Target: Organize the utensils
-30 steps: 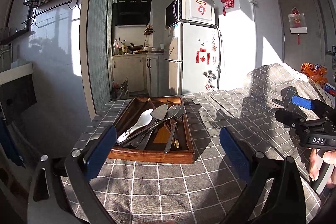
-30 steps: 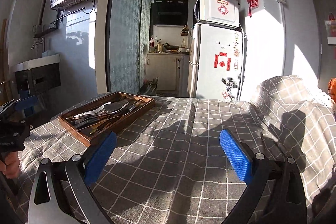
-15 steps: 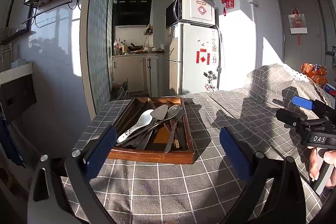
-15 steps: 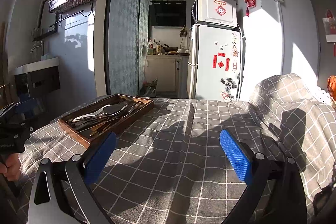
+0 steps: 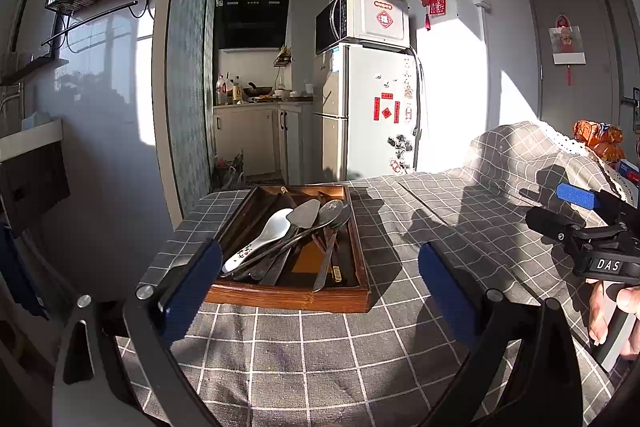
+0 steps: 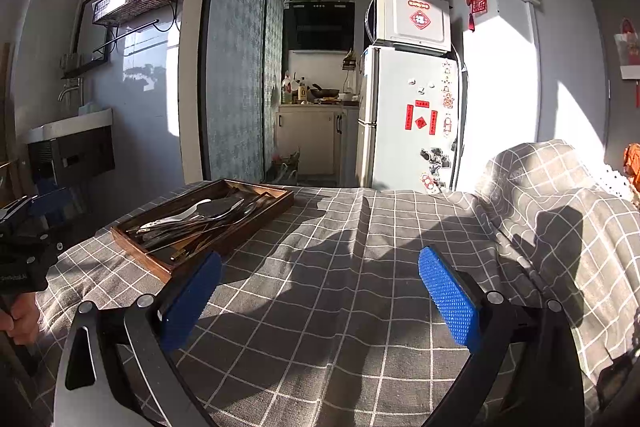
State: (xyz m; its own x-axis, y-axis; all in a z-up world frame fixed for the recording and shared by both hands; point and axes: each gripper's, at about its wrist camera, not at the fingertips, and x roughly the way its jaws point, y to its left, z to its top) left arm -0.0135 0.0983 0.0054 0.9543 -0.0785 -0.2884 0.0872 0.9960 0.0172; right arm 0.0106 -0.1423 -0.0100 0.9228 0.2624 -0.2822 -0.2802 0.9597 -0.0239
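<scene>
A wooden utensil tray [image 5: 288, 297] sits on the grey checked tablecloth, straight ahead of my left gripper [image 5: 320, 283], which is open and empty just short of its near rim. In the tray lie a white spoon [image 5: 260, 241], a metal spatula [image 5: 302, 215], a dark spoon [image 5: 334, 213] and other utensils, piled together. In the right wrist view the tray [image 6: 160, 265] is at the left, and my right gripper [image 6: 318, 297] is open and empty over bare cloth to its right. The right gripper also shows at the right edge of the left wrist view [image 5: 576, 203].
The tablecloth [image 6: 360, 247] rises over a covered hump at the right [image 6: 552, 187]. The table's far edge is just behind the tray. A fridge [image 5: 372, 111] and kitchen lie beyond. Orange packets [image 5: 598, 141] sit at the far right.
Both views shift only slightly. The right gripper has turned a little to the left, so the tray sits nearer its view's centre. Both grippers stay open.
</scene>
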